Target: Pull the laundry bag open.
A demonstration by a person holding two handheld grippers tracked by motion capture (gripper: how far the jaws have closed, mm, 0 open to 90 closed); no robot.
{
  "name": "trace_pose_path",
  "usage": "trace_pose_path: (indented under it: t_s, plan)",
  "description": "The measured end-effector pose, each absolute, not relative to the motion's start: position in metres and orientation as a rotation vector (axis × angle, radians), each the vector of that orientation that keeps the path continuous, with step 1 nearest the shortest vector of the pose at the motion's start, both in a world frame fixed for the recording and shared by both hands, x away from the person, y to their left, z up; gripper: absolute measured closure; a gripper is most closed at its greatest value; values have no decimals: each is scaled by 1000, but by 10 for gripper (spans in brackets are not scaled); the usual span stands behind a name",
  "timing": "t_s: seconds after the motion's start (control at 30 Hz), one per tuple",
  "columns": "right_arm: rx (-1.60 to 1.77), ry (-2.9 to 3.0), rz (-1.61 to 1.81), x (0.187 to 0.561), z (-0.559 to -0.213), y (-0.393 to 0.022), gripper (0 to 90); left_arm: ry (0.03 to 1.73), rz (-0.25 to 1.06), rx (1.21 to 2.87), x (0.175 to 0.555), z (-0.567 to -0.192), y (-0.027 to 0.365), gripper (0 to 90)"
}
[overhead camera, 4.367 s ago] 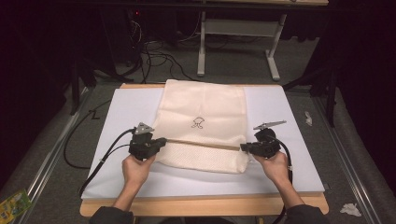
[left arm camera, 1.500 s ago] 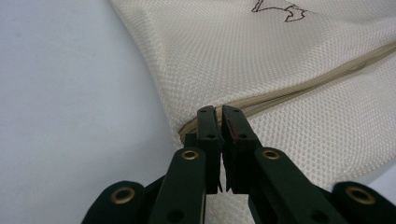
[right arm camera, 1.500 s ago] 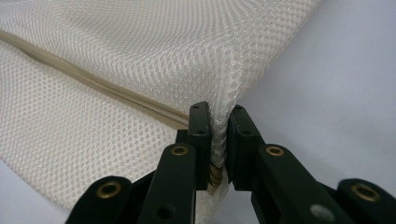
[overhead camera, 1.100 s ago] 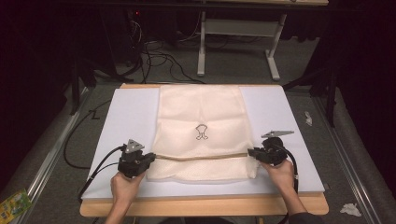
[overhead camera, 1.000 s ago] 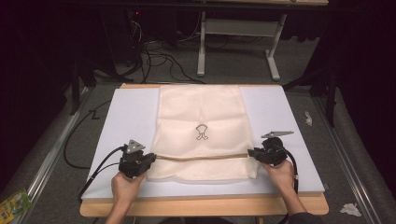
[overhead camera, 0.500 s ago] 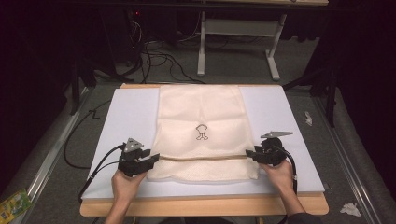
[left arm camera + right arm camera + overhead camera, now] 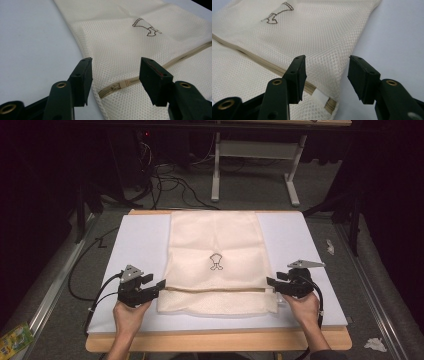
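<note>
A cream mesh bag (image 7: 215, 260) lies flat on the white board (image 7: 135, 240), with a small dark emblem (image 7: 216, 261) near its middle and a tan zipper (image 7: 215, 290) running across near the front. My left gripper (image 7: 159, 285) stands open at the bag's left edge, its jaws spread over the zipper end (image 7: 117, 87). My right gripper (image 7: 270, 282) stands open at the bag's right edge, over the zipper's other end (image 7: 322, 98). Nothing is held between either pair of jaws. The emblem (image 7: 147, 26) lies beyond the left jaws.
The white board rests on a wooden table (image 7: 215, 342). Cables (image 7: 165, 180) and a metal stand (image 7: 257, 160) lie on the floor behind. A cable (image 7: 95, 295) trails from the left gripper. Crumpled paper (image 7: 374, 344) and a yellow packet (image 7: 12, 342) lie on the floor.
Both grippers pulled the bag's front edge toward the person and laid it flat. In the last second they opened, let go of the bag and stayed at its edges.
</note>
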State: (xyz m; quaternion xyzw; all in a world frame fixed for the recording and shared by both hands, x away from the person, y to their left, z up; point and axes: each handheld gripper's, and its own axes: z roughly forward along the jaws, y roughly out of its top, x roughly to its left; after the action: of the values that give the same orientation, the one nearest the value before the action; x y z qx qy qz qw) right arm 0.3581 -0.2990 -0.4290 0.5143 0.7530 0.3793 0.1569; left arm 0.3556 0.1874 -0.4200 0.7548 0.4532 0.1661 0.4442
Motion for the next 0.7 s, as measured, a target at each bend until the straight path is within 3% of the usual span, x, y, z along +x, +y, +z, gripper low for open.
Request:
trace_pose_path:
  t_s: [0.7]
  plan:
    - [1523,1975,1195,337,-425,-341,527,1175,510,1796,355,-418,216,437]
